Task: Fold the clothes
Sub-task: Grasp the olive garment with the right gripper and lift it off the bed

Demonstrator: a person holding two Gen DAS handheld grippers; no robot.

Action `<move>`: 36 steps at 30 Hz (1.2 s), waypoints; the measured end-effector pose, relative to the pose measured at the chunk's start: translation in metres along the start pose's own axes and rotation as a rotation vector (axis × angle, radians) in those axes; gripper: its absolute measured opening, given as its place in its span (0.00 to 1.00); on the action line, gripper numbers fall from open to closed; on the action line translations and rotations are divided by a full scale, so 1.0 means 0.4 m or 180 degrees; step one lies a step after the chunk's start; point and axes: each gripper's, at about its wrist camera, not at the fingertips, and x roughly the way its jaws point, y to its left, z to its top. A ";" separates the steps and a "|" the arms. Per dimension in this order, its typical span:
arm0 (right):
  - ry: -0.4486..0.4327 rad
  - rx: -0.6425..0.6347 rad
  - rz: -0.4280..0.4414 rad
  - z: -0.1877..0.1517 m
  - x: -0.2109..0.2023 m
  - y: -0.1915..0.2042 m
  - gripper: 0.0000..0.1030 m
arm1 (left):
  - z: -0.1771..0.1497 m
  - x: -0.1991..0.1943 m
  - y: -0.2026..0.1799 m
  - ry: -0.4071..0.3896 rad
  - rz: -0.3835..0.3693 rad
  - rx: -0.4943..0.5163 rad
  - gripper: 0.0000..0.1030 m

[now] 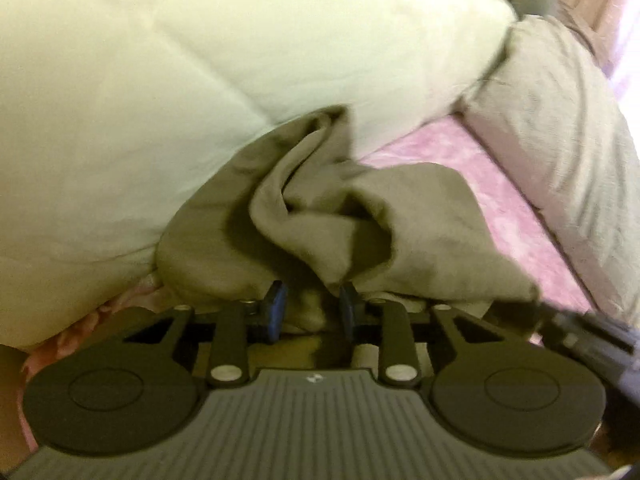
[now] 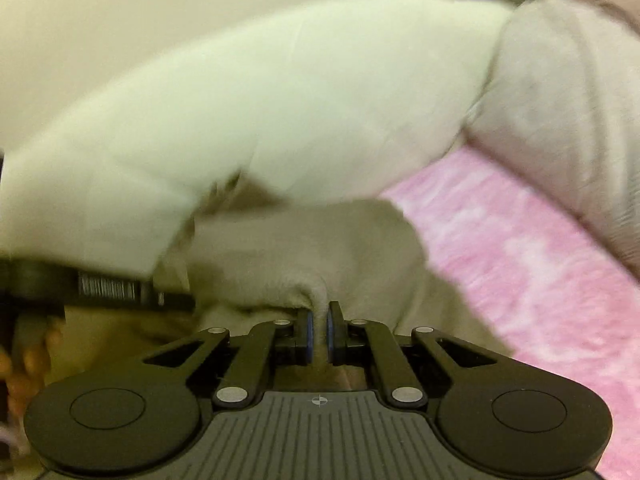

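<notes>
An olive-brown garment (image 1: 320, 220) lies bunched on the pink bed, its far end tucked under a pale quilt. My left gripper (image 1: 312, 312) has a thick wad of this cloth between its blue pads (image 1: 276, 308), and folds drape over the fingertips. In the right wrist view the same garment (image 2: 312, 256) looks beige and blurred. My right gripper (image 2: 319, 326) is shut on a pinched ridge of it. The two grippers are close together: the right one's body (image 1: 592, 340) shows at the left view's right edge, and the left one's body (image 2: 100, 288) shows at the right view's left edge.
A puffy pale quilt (image 1: 160, 100) fills the left and the back. A grey folded blanket (image 1: 560, 140) runs along the right side. Pink fuzzy bedding (image 2: 520, 264) lies bare between them. A person's hand (image 2: 24, 360) holds the left gripper.
</notes>
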 end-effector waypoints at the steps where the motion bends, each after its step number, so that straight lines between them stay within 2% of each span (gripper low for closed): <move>1: -0.0102 0.0041 -0.0028 0.014 -0.037 -0.003 0.04 | 0.005 -0.029 -0.020 -0.0050 -0.0023 0.0042 0.24; 7: -0.0822 0.0236 -0.0173 0.107 -0.292 -0.017 0.04 | 0.029 -0.222 -0.129 -0.0376 -0.0208 0.0229 0.24; 12: -0.1428 0.0281 -0.0243 0.141 -0.565 -0.011 0.04 | -0.002 -0.417 -0.223 -0.0665 -0.0429 0.0328 0.24; 18: -0.2139 0.0308 -0.0363 0.091 -0.987 0.014 0.04 | -0.147 -0.671 -0.347 -0.0872 -0.0738 0.0470 0.25; 25: -0.2891 0.0288 -0.0807 -0.052 -1.538 0.034 0.04 | -0.382 -0.935 -0.511 -0.0885 -0.1110 0.0694 0.29; 29: -0.2955 0.0075 -0.1193 -0.161 -1.795 0.048 0.05 | -0.540 -1.037 -0.599 -0.0758 -0.1305 0.0842 0.30; 33: -0.2305 -0.0108 -0.1583 -0.237 -1.896 0.026 0.05 | -0.699 -1.083 -0.694 -0.0478 -0.1501 0.0967 0.30; 34: -0.2237 -0.0110 -0.1642 -0.258 -1.918 0.017 0.05 | -0.733 -1.093 -0.712 -0.0431 -0.1550 0.1020 0.30; 36: -0.2362 -0.0091 -0.1774 -0.289 -1.987 0.011 0.05 | -0.792 -1.114 -0.747 -0.0338 -0.1644 0.1134 0.30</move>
